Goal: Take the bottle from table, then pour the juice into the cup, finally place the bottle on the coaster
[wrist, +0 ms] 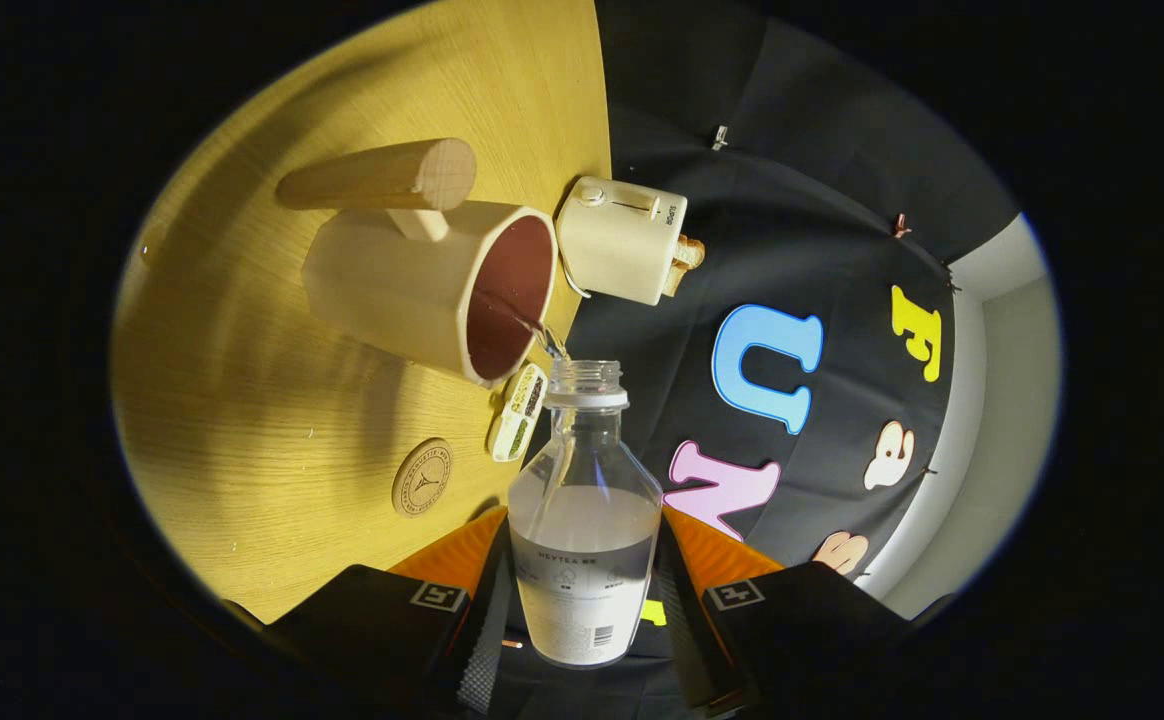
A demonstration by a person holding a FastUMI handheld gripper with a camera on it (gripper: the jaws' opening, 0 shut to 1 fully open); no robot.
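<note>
Claw (582,600) clamps bottle (584,520), pouring into cup (432,285).

the one camera rides on the gripper (582,600) and looks forward along its two fingers (487,610), which clamp a bottle (584,520) close before the lens. the view is rolled hard sideways, so the table (272,440) stands on edge. just beyond the bottle's mouth lie a cup (422,285) and a toaster (622,240).
</note>
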